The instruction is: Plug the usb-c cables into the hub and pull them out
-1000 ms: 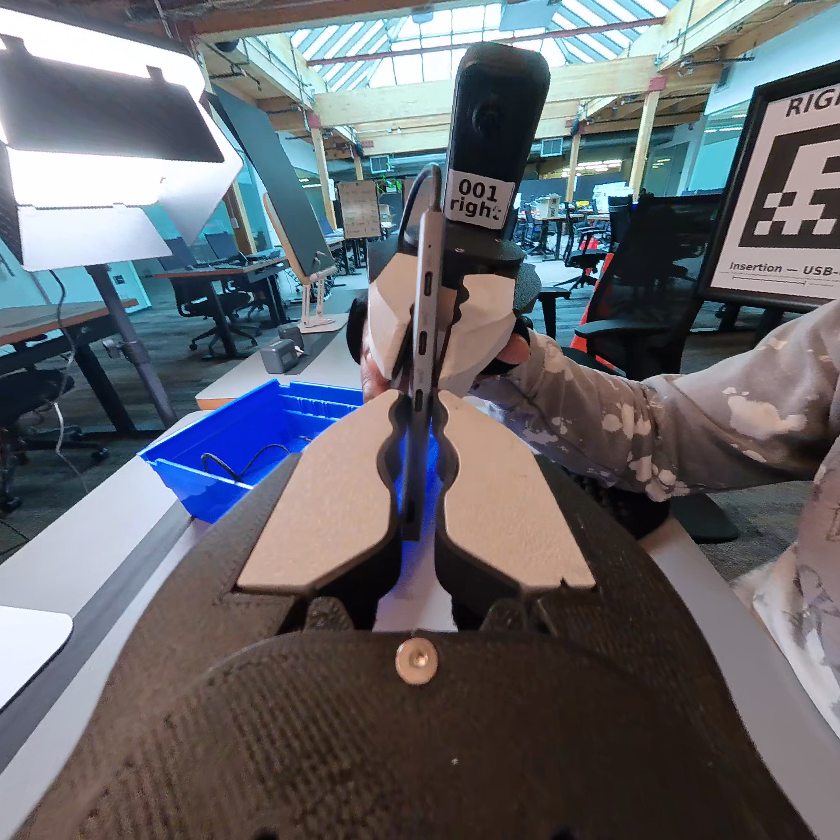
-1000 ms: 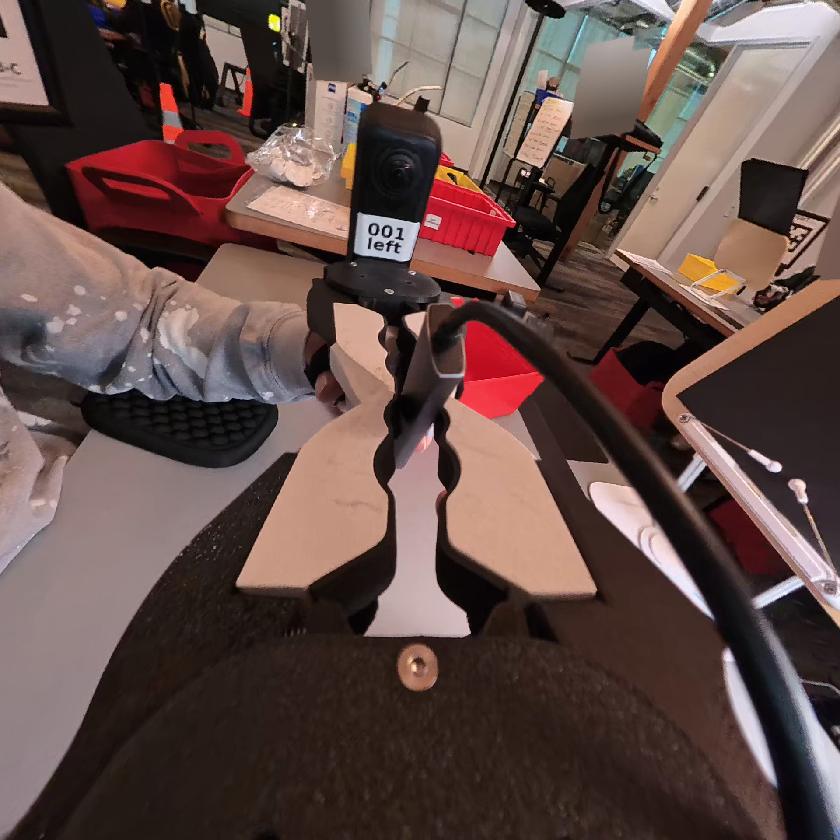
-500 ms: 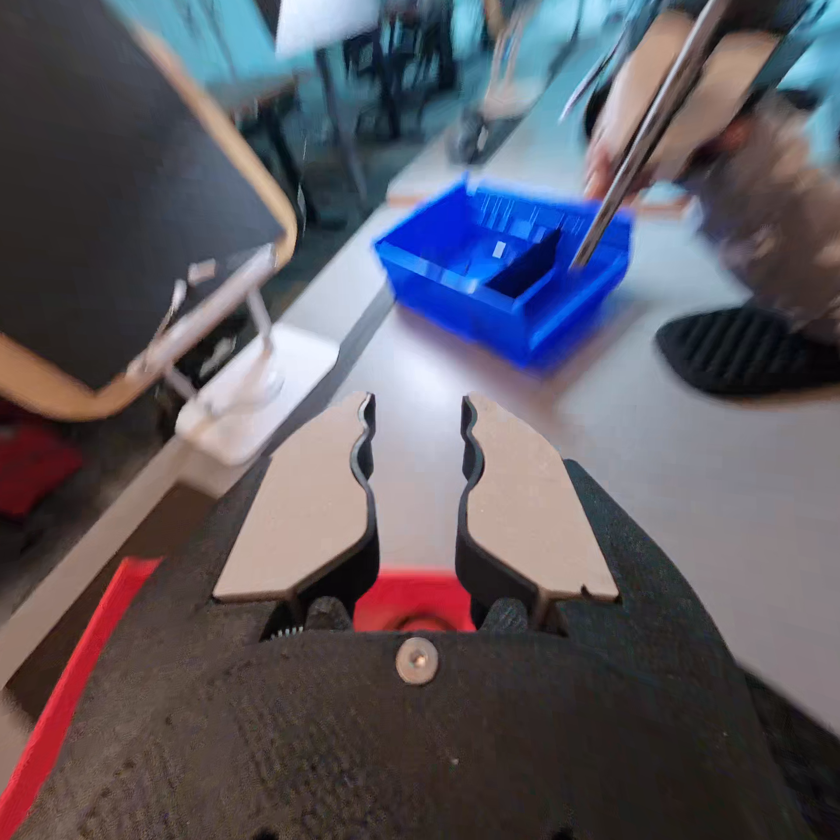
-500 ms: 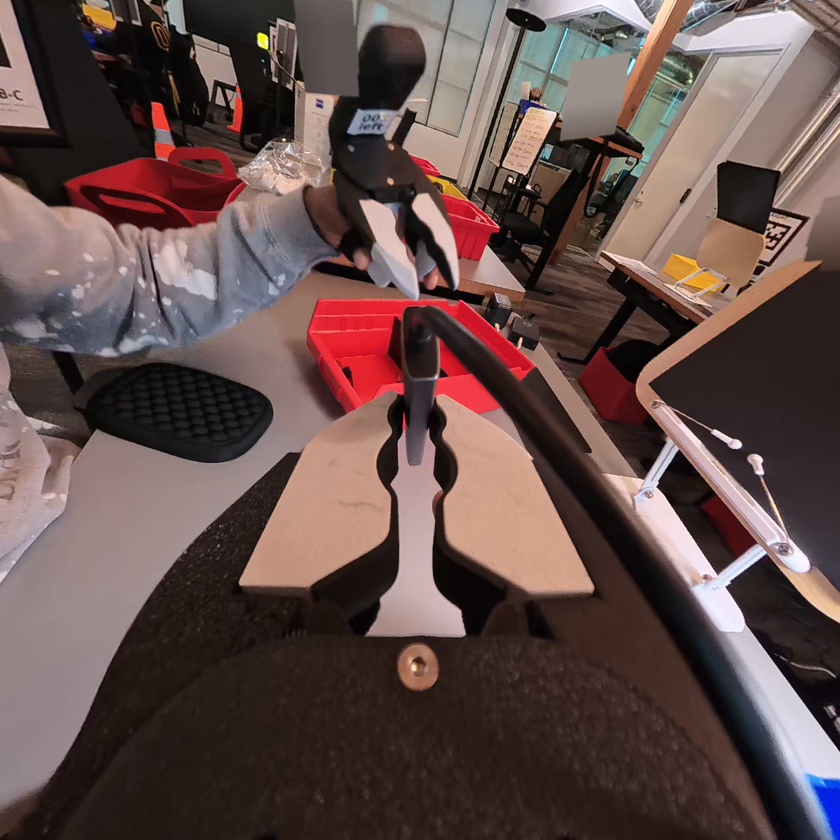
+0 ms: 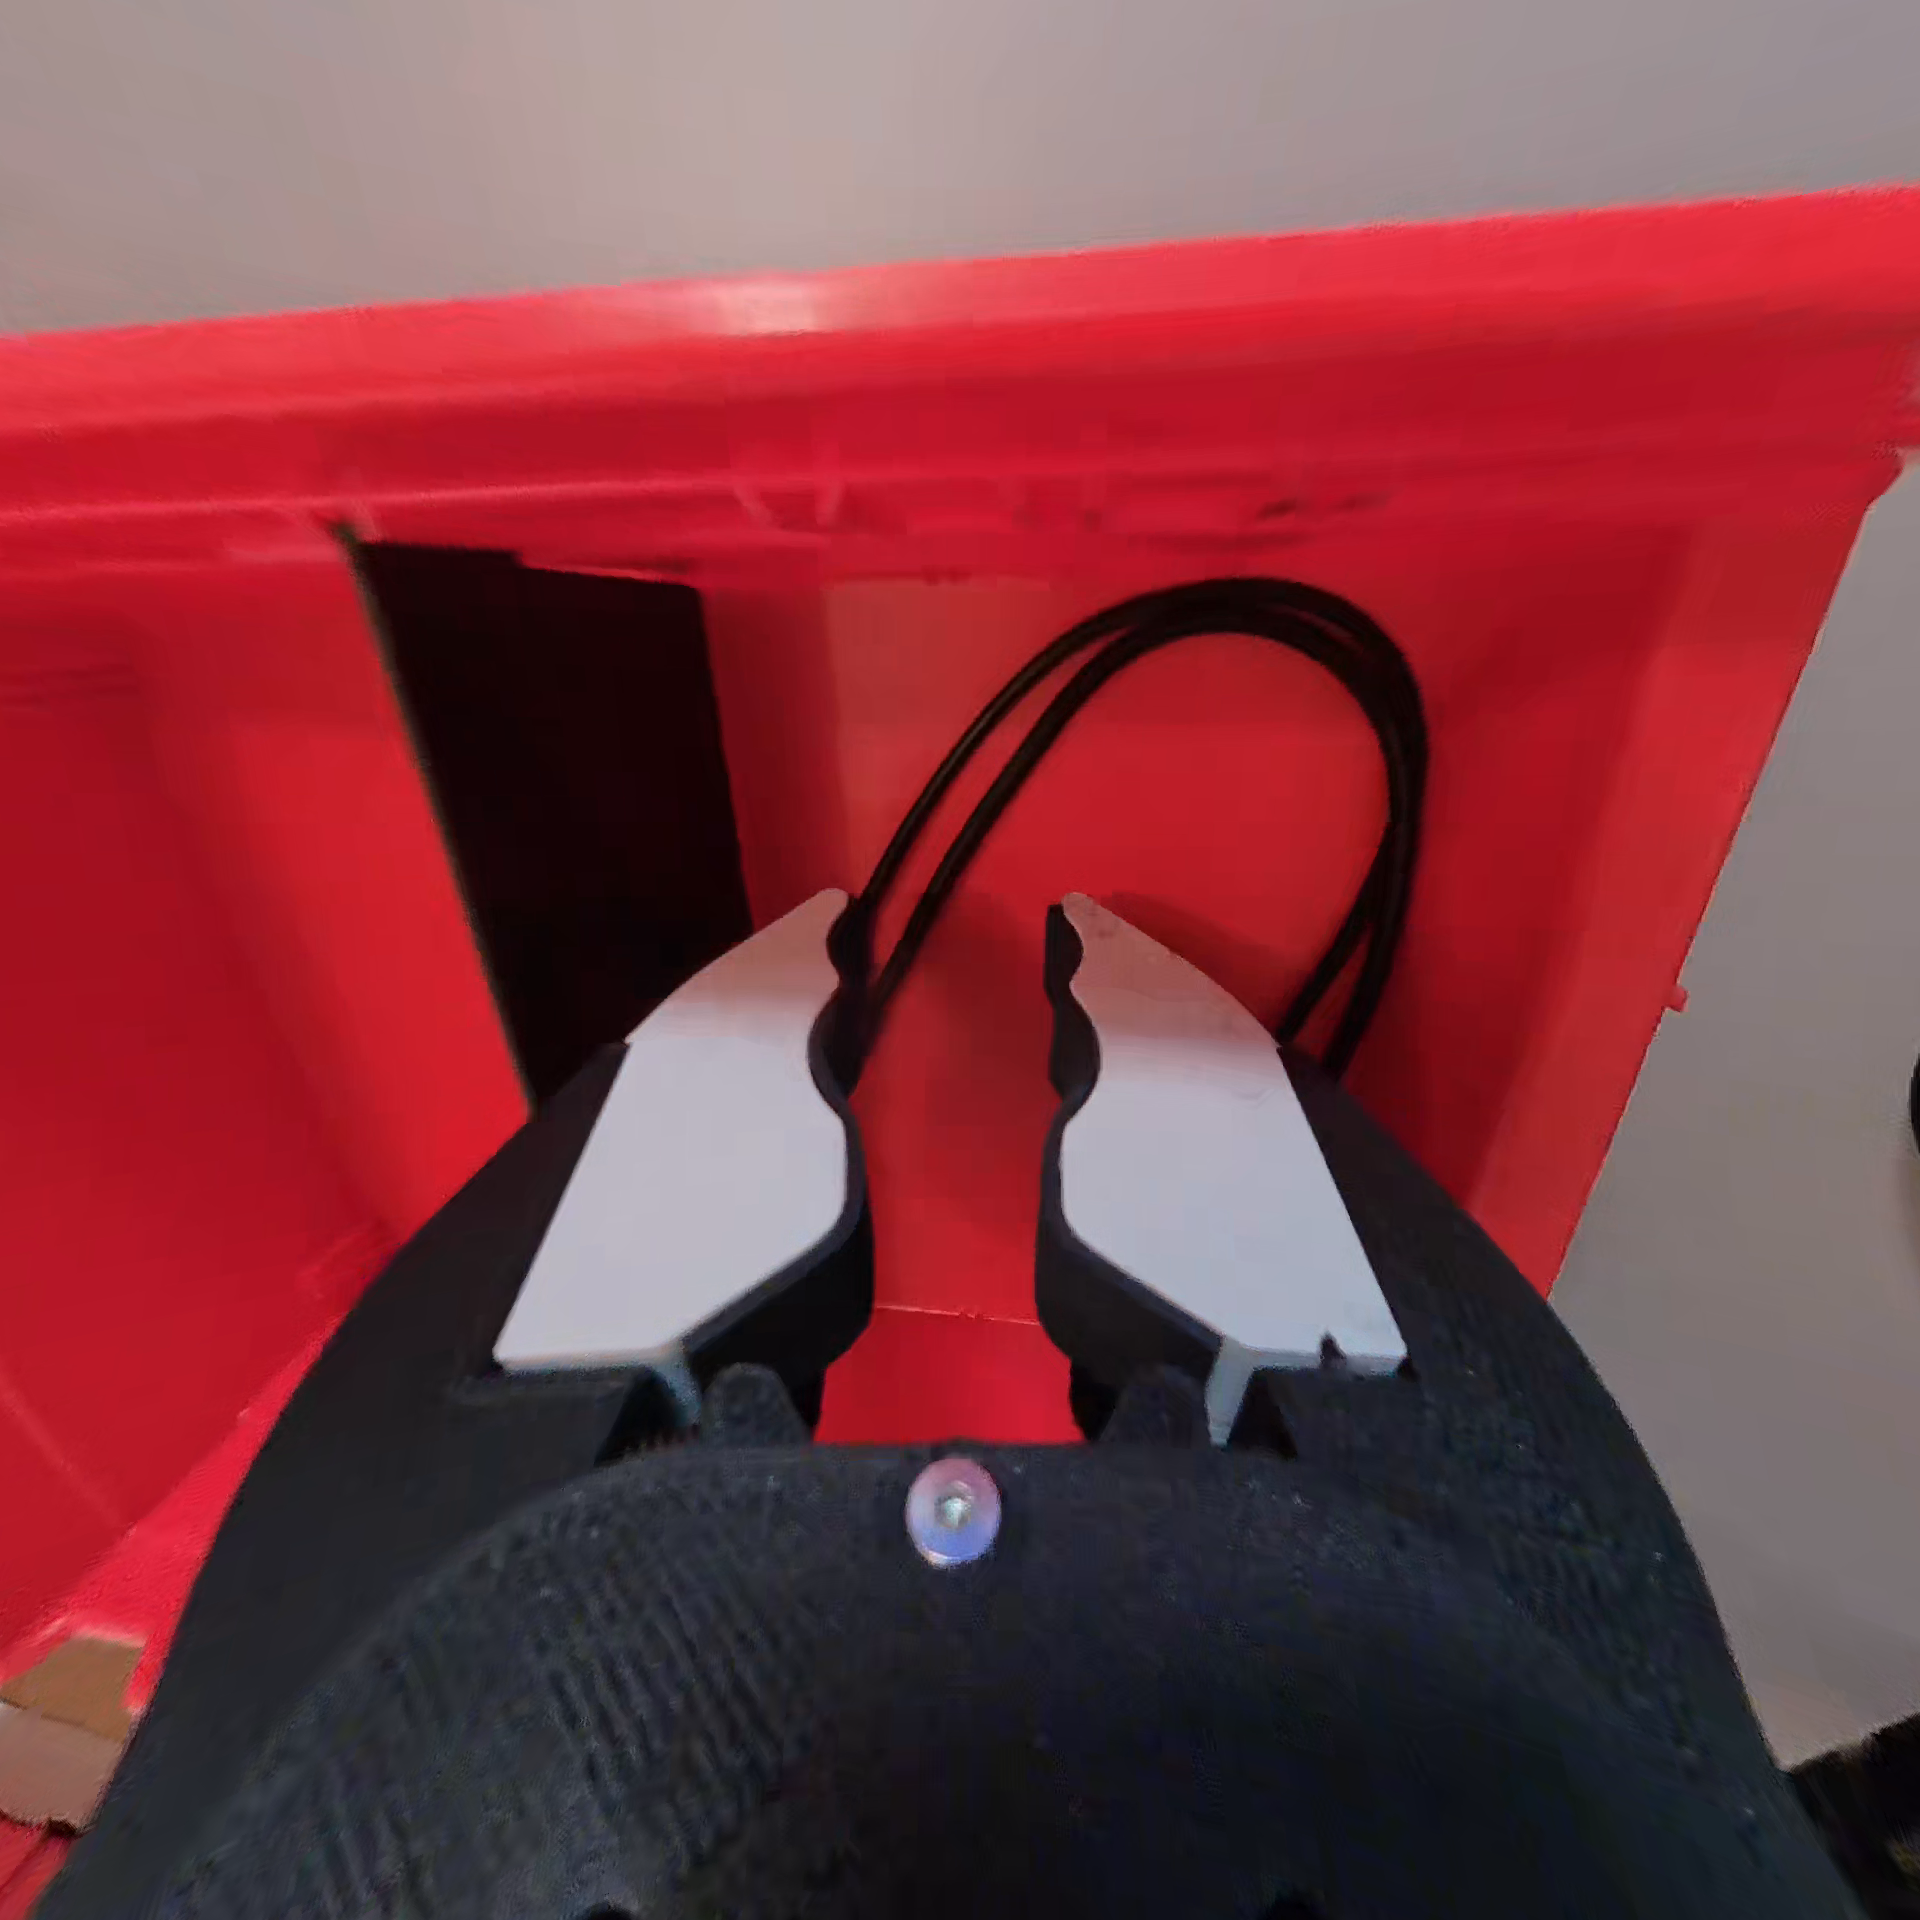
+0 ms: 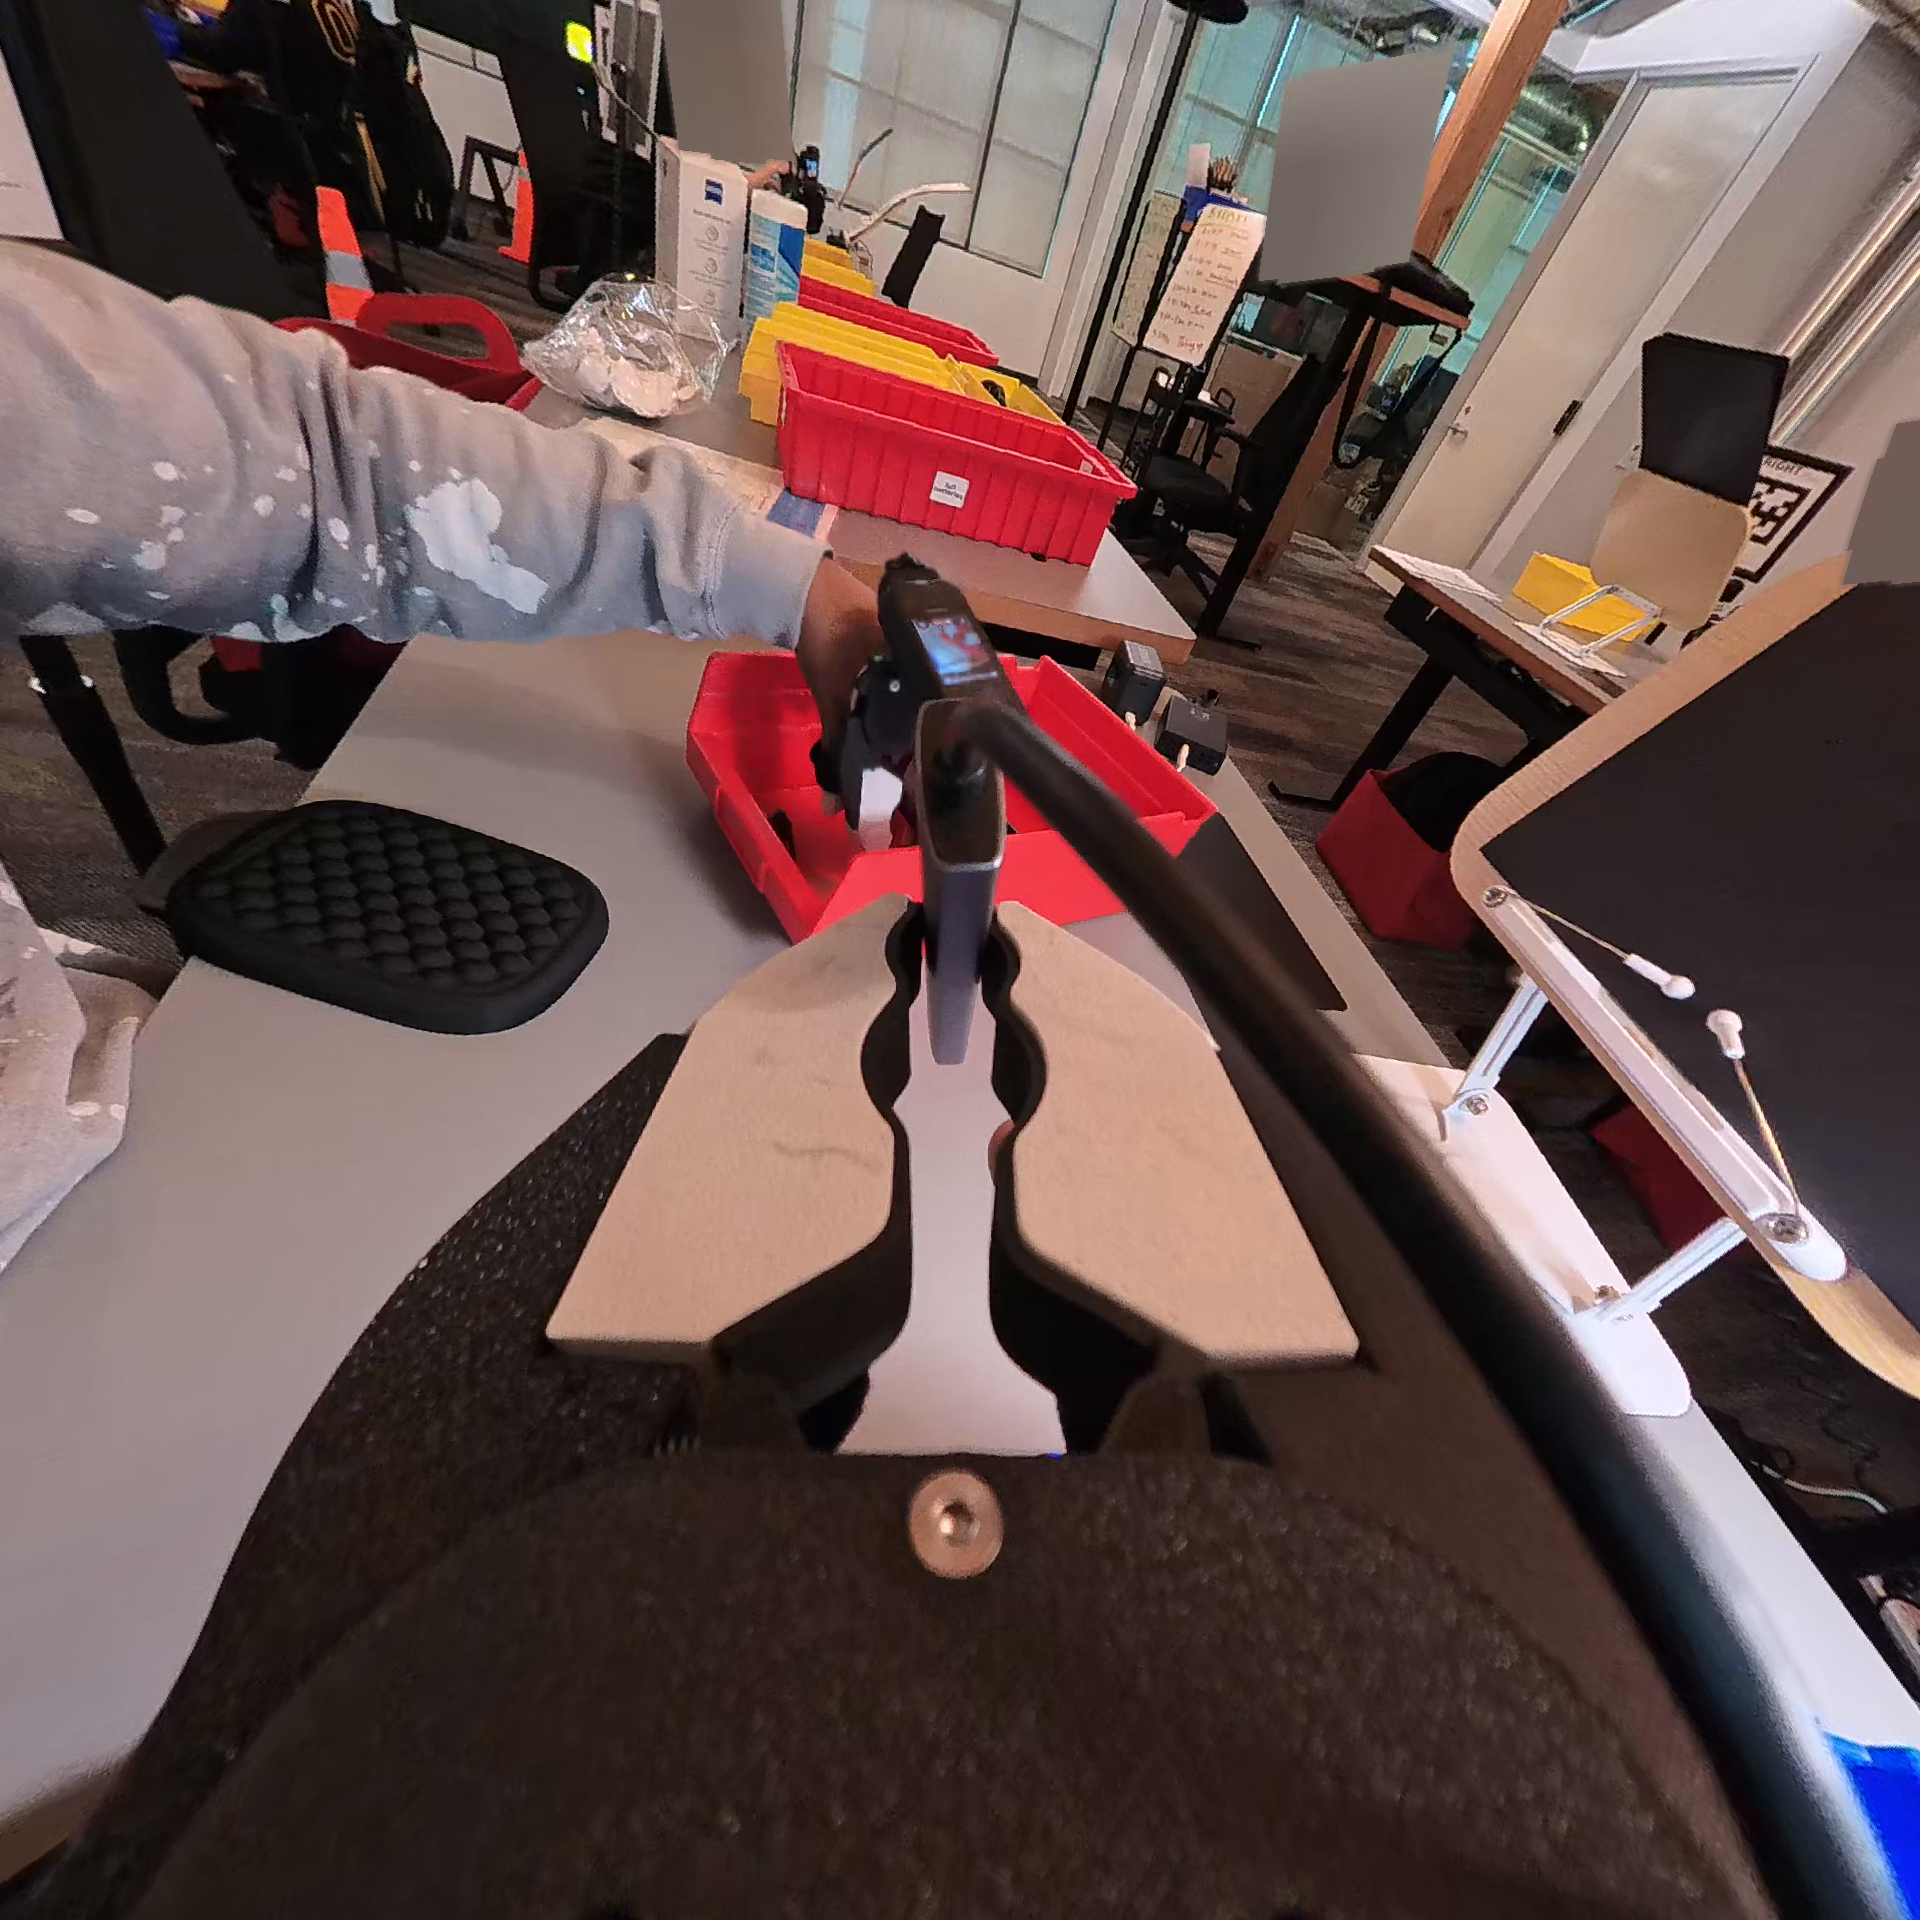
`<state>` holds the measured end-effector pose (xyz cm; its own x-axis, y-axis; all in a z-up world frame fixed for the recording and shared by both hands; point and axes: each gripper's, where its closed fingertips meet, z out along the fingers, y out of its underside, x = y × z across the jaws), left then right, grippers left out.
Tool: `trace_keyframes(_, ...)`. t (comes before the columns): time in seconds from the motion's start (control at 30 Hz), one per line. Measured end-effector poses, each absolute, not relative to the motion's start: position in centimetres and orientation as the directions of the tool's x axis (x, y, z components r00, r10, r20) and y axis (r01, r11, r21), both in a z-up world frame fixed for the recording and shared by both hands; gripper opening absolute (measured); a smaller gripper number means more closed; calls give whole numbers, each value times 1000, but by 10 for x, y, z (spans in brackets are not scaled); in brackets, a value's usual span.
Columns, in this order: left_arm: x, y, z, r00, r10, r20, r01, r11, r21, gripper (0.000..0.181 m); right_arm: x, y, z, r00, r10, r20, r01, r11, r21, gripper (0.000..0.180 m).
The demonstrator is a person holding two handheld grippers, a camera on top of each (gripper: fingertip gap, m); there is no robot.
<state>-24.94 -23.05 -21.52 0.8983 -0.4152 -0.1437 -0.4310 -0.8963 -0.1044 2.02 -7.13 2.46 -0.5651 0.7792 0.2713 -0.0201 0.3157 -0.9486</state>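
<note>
Reaching the left gripper (image 5: 951, 904) down into the red bin (image 5: 935, 364), fingers spread wide and holding nothing. Straddling one side of a looped black usb-c cable (image 5: 1247, 597): two thin strands entering the gap right against the inner edge of the left finger, arching up beyond the tips, then dropping out of sight behind the right finger. Not possible to tell whether the strands are touching the finger. Lying further out, left of the tips, a black divider (image 5: 582, 779) standing in the bin.

Clamping the right gripper (image 6: 951, 920) narrowly on the grey hub (image 6: 956, 883), gripped edge-on at the fingertips and sticking up past them, its thick black lead (image 6: 1247, 997) sweeping back along the right finger. Resting on the grey table (image 6: 468, 748) left of the fingers, a black padded mat (image 6: 384, 914).

Judging from this: starting the fetch of a cable, no plug yet gripped, nothing yet inserted in the hub; closing on the connector end rather than mid-loop likely mattering for the next move.

Compared with a second ago: no longer pinching the hub from both sides, the left gripper having let go, opened and swung away. Compared with half a second ago: having dropped from above the table into the red bin, while keeping the hub alone in the right gripper, now held more upright.
</note>
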Motion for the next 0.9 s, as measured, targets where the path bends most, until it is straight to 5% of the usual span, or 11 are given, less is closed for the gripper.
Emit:
trace_keyframes(0.6, -249, -226, -233, 883, -466, -61, -465, -885, 34, 24, 21, -72, 21, -570, 774, 275, -15, 325, -946, 10)
trace_keyframes(0.9, -247, -228, -233, 811, -565, -151, -576, -817, -37, 14, 23, -62, 24, -554, 790, 263, -23, 302, -953, 10)
